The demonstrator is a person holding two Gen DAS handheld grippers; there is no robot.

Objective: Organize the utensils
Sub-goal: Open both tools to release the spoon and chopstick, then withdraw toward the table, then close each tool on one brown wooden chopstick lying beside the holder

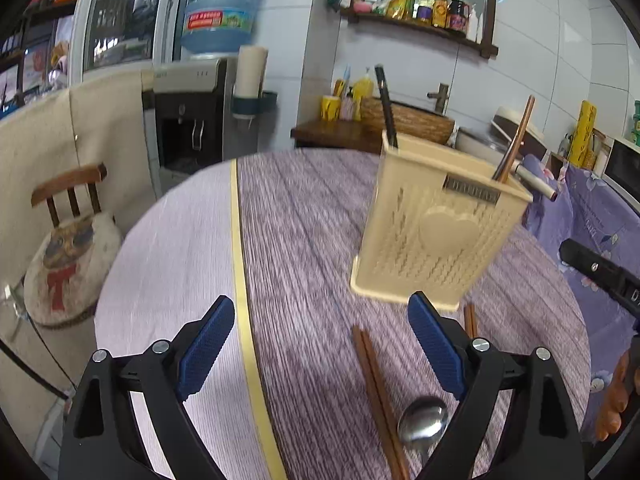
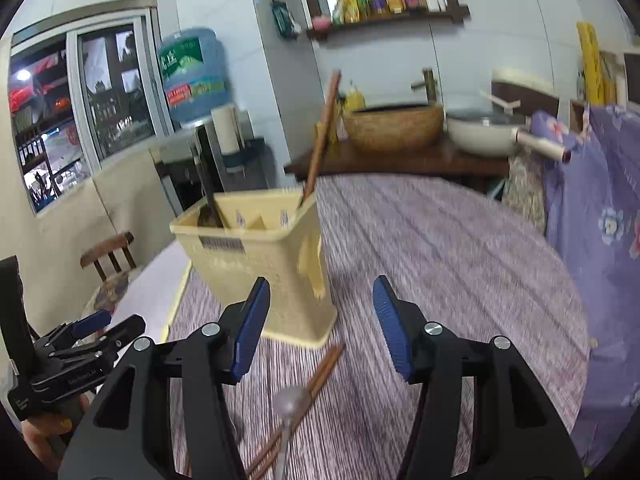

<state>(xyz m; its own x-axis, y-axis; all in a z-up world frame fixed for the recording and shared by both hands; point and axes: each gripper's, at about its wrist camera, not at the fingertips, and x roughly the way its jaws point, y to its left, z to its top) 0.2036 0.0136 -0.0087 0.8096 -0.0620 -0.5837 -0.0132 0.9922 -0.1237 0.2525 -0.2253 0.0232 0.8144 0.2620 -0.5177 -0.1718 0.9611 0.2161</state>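
A cream plastic utensil holder (image 1: 436, 224) stands upright on the round table, with a dark handle (image 1: 386, 108) and a brown chopstick (image 1: 516, 140) sticking out of it. In front of it lie a pair of brown chopsticks (image 1: 378, 396) and a metal spoon (image 1: 422, 424). My left gripper (image 1: 320, 344) hovers open over the chopsticks, nothing between its blue pads. In the right wrist view the holder (image 2: 260, 264) is ahead to the left, the chopsticks (image 2: 316, 380) and spoon (image 2: 290, 400) lie below my right gripper (image 2: 320, 328), which is open and empty.
The table wears a purple striped cloth (image 1: 312, 240) with a yellow band (image 1: 240, 280). A wooden chair (image 1: 68, 236) stands at the left, a water dispenser (image 1: 192, 120) behind. A purple flowered fabric (image 2: 592, 240) hangs at the right. A basin (image 2: 394, 128) and pan (image 2: 484, 132) sit on a counter.
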